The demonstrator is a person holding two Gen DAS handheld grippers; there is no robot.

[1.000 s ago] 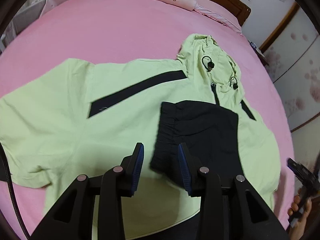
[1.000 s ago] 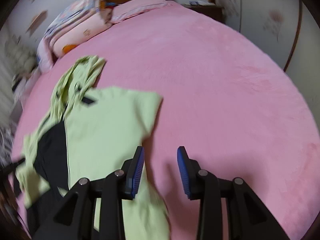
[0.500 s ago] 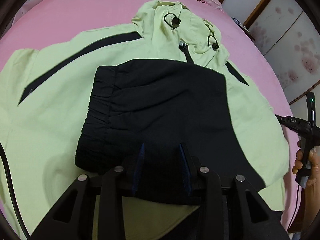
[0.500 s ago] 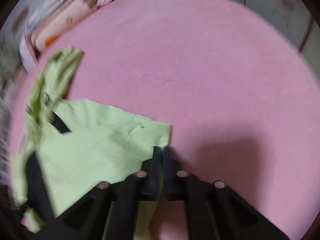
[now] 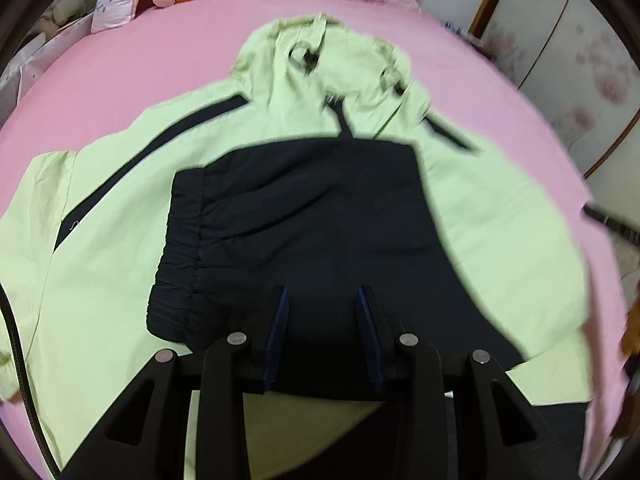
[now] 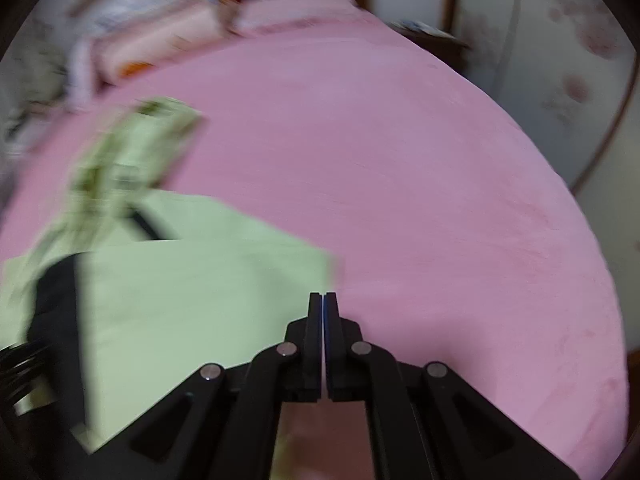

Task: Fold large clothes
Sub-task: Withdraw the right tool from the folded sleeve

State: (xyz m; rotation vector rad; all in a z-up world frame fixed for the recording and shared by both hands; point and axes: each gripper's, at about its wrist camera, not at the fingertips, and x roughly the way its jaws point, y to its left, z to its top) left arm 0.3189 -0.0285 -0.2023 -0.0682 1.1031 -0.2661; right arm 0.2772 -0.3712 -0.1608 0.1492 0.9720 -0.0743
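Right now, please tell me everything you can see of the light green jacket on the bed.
The light green jacket lies spread flat, front up, on the pink bed cover. It looks like thin woven cloth, with a hood pointing toward the pillows, dark diagonal stripes and dark drawcord loops. One sleeve, with a dark body and gathered cuff, is folded across the chest. The left gripper hovers there; contact is unclear.

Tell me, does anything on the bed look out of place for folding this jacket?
Yes: a dark garment with a gathered elastic edge lies across the front of the light green hooded jacket, covering its middle. The jacket's hood is bunched.
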